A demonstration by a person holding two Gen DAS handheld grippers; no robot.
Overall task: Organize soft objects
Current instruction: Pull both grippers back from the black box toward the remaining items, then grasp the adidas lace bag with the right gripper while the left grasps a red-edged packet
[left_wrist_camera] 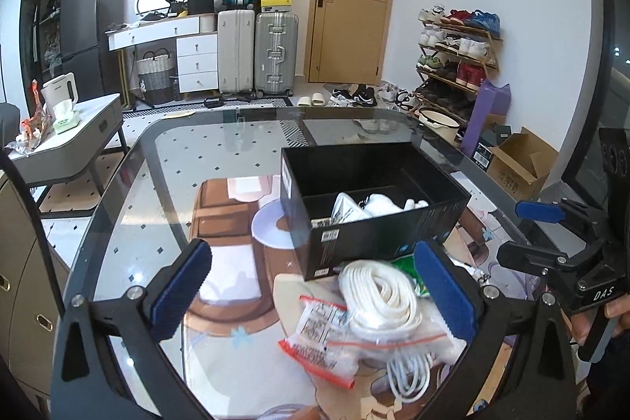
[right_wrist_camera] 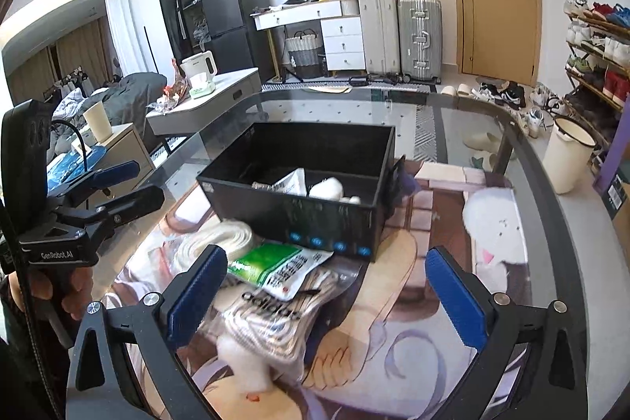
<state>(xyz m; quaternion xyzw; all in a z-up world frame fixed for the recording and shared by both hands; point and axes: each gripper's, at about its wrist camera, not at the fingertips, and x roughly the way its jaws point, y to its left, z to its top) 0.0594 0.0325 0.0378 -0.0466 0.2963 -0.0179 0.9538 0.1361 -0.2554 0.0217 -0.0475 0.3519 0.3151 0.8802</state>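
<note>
A black box (left_wrist_camera: pixel 374 223) stands on the glass table (left_wrist_camera: pixel 157 184), with white soft items (left_wrist_camera: pixel 378 203) lying in its near compartment. In front of the box lies a pile: a coiled white strap (left_wrist_camera: pixel 378 294), a red-sealed zip bag (left_wrist_camera: pixel 319 333) and a white cable (left_wrist_camera: pixel 405 372). My left gripper (left_wrist_camera: pixel 315 296) is open above this pile and touches nothing. The right wrist view shows the box (right_wrist_camera: pixel 299 215), a green-and-white packet (right_wrist_camera: pixel 275 266), an adidas bag of cord (right_wrist_camera: pixel 267 317) and the strap (right_wrist_camera: pixel 212 243). My right gripper (right_wrist_camera: pixel 327 296) stands open over the bag. Each gripper shows in the other's view (left_wrist_camera: pixel 523 235) (right_wrist_camera: pixel 134 184).
The table's dark rim (right_wrist_camera: pixel 531 160) curves around on the far and right sides. Beyond it are a grey side table (left_wrist_camera: pixel 78 132) with a kettle, suitcases (left_wrist_camera: pixel 256 54), a shoe rack (left_wrist_camera: pixel 456 58), a white bucket (right_wrist_camera: pixel 567 152) and a cardboard box (left_wrist_camera: pixel 519 164). A hand (right_wrist_camera: pixel 51 286) holds the left gripper.
</note>
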